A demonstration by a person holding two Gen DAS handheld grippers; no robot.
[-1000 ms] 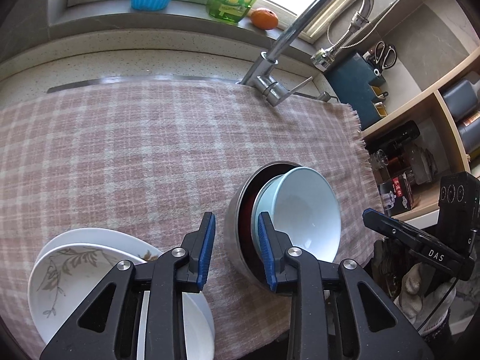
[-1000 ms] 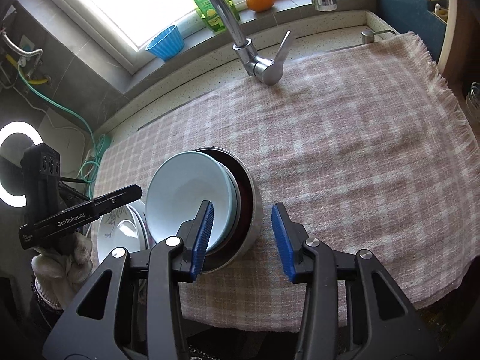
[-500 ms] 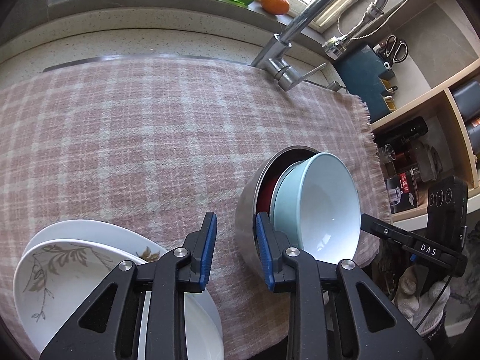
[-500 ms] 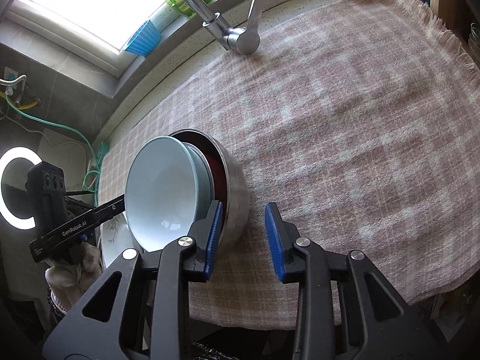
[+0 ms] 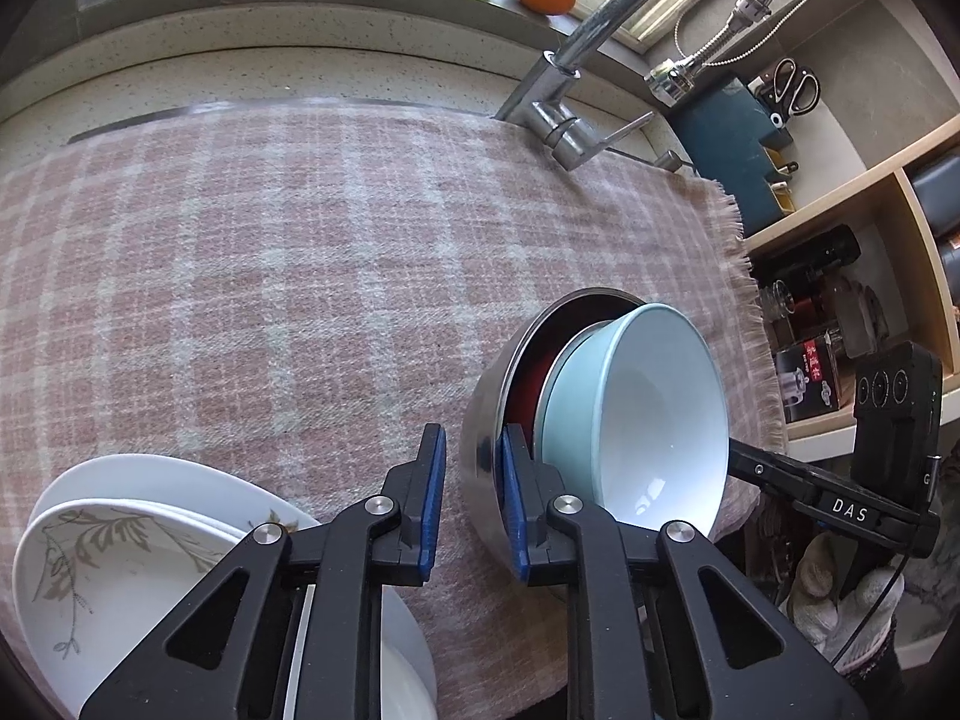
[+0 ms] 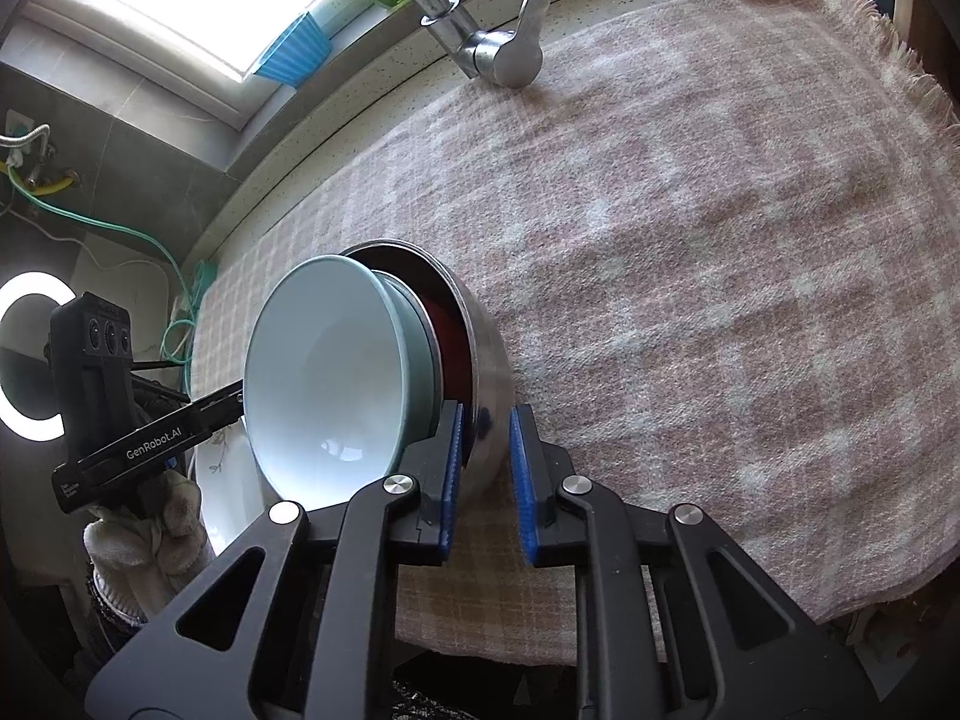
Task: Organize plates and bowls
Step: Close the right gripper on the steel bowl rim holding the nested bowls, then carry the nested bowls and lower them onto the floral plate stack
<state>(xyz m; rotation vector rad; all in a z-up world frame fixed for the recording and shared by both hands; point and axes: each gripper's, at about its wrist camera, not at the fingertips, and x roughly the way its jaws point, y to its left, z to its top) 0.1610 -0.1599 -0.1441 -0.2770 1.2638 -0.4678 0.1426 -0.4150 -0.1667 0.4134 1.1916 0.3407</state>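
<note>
While closing, straddled the steel bowl (image 5: 480, 450) wall at opposite sides: left gripper (image 5: 471, 504) on the left rim, right gripper (image 6: 485, 474) on the right rim, jaws narrow. Nested inside: red bowl (image 5: 521, 387), then pale blue bowl (image 5: 648, 414), near the checked cloth's (image 5: 270, 252) near edge, right of stacked plates (image 5: 120, 540).

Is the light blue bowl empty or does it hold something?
Empty: the blue bowl shows only its bare white inside in both views. It sits nested in the steel bowl.
</note>
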